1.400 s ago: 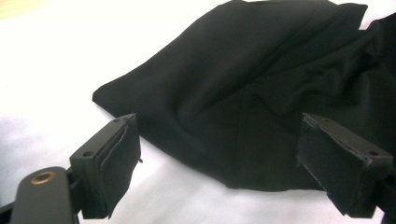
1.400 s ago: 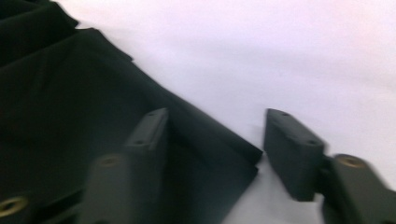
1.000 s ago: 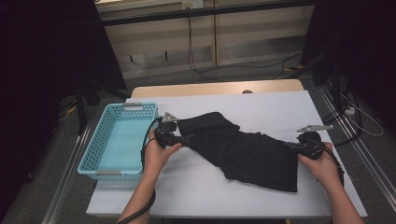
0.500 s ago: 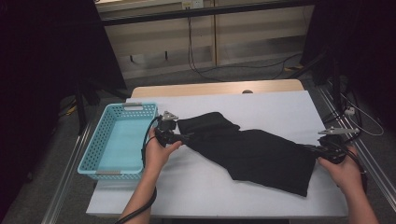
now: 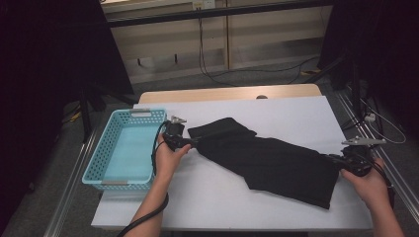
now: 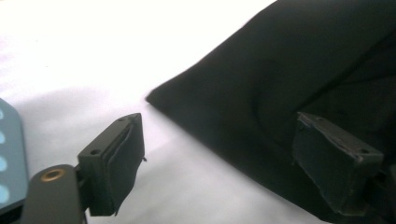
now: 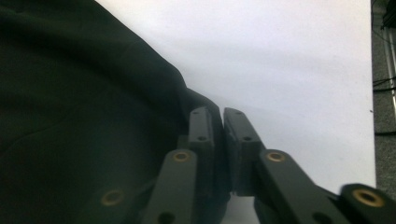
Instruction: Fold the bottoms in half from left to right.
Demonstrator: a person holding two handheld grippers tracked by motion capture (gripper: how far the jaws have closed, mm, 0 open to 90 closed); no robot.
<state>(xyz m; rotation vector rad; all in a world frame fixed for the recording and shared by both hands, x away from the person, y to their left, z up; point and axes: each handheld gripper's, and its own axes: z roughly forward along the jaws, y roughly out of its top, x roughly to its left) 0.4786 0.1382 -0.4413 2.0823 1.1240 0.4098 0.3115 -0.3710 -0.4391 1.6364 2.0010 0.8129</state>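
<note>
A black garment (image 5: 267, 158) lies spread in a long diagonal across the white table (image 5: 296, 118). My left gripper (image 5: 193, 142) is at the garment's upper-left end, beside the basket. In the left gripper view the left gripper (image 6: 222, 126) stands open; the garment (image 6: 289, 60) reaches its right jaw and bare table lies by the left one. My right gripper (image 5: 335, 159) is at the garment's right end near the table's right edge. In the right gripper view the right gripper (image 7: 219, 116) is shut, pinching the edge of the garment (image 7: 84, 93).
A light blue perforated basket (image 5: 94, 165) with nothing in it sits at the table's left edge, its corner (image 6: 7, 158) close to my left gripper. Bare tabletop (image 5: 217, 197) lies in front of the garment. Metal rails run along both sides of the table.
My right gripper has moved right toward the table's edge, dragging the garment's end with it and stretching the cloth out longer. The left gripper has stayed in place.
</note>
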